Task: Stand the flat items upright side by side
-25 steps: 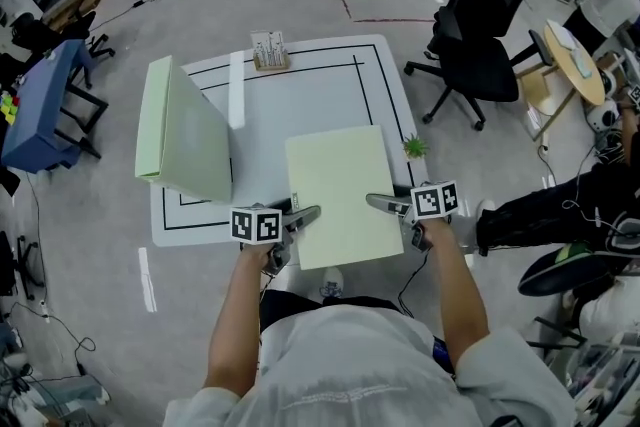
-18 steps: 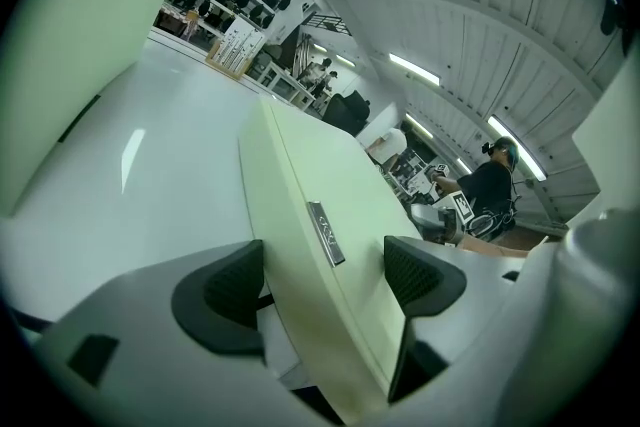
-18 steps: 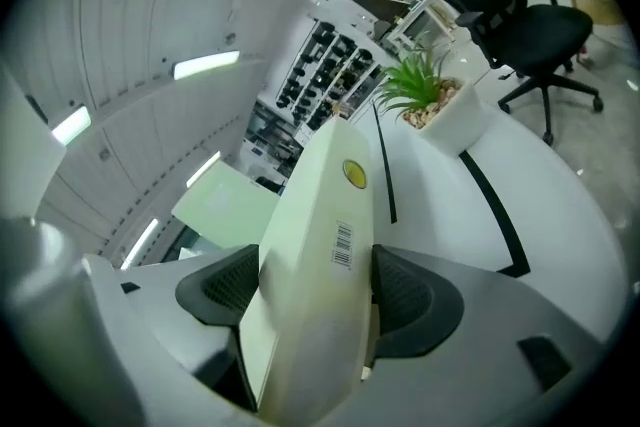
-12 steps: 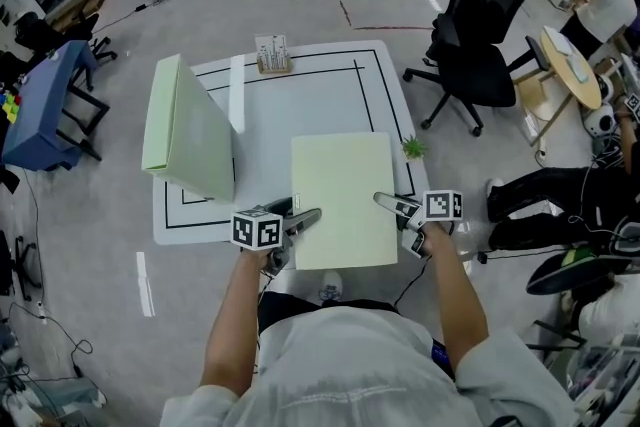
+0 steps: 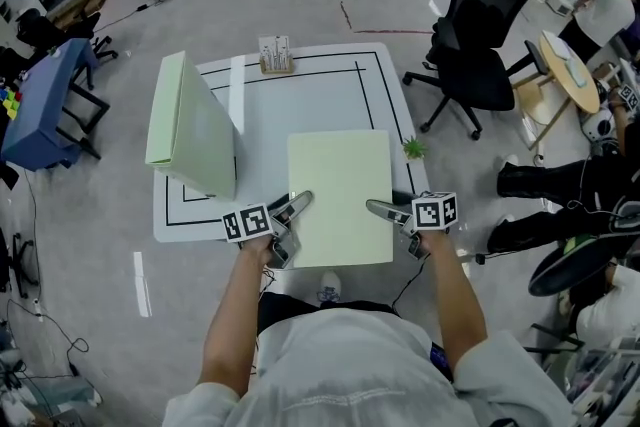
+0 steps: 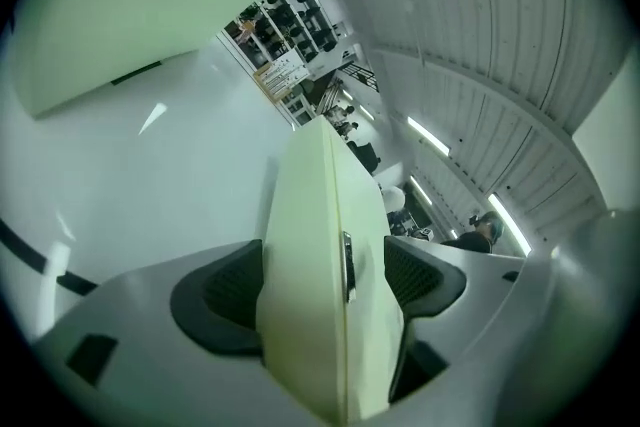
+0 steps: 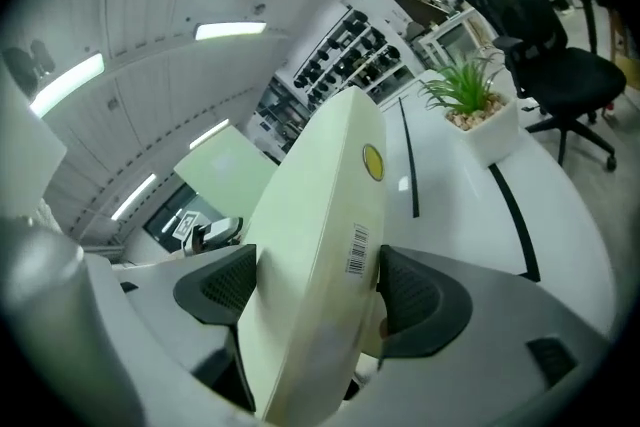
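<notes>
Head view: one folder stands upright; second folder lies flat, left hand-held gripper and right hand-held gripper clamped on it, unraised.

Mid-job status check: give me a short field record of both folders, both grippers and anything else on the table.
held folder: pale green, broad face up over the near edge of the table, not yet upright
left gripper: jaws closed on the held folder's left edge
right gripper: jaws closed on its right edge
standing folder: on edge at the table's left side, apart from the held one
other items: small plant at the right edge; small rack at the far edge
task state: one folder standing, one to go
</notes>
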